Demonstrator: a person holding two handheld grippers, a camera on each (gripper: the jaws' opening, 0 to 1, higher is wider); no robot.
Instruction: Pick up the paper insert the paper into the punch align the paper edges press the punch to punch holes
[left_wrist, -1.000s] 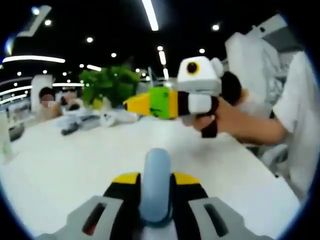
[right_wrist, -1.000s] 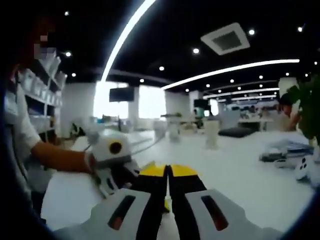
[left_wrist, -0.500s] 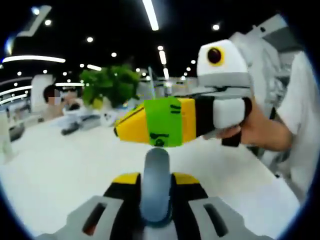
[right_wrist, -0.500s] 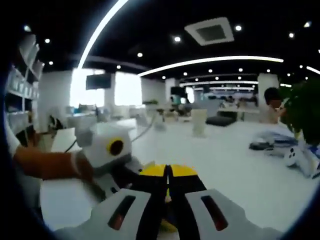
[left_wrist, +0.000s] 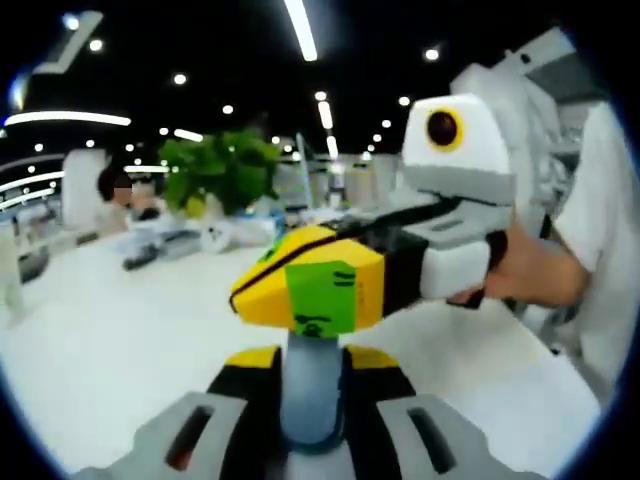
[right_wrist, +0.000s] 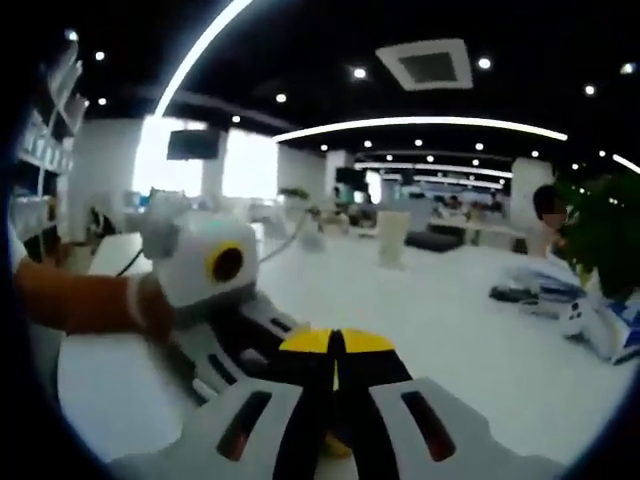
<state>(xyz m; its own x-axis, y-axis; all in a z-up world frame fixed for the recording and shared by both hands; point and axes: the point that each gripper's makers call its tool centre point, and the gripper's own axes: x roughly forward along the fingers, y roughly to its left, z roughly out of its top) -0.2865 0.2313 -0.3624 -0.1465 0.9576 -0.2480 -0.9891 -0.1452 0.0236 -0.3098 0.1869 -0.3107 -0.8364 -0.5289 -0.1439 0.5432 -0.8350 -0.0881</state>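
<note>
Over a white counter (left_wrist: 120, 340) in an open-plan office, the left claw (left_wrist: 312, 362) sits clamped on a pale blue-grey rounded object (left_wrist: 312, 395), too blurred to name. The right claw (left_wrist: 310, 285) crosses from three o'clock, its yellow tips pressed together; a green label (left_wrist: 325, 298) on it carries dark marks too smeared to read. A hand (left_wrist: 505, 275) grips its handle, the sleeve cut off at the edge. In the right gripper view the right claw (right_wrist: 335, 345) is likewise closed with nothing visible between its tips, and the left claw's white body enters from nine o'clock. No paper or punch can be made out; blurred clutter (right_wrist: 545, 285) lies near a green plant (left_wrist: 220, 170).
</note>
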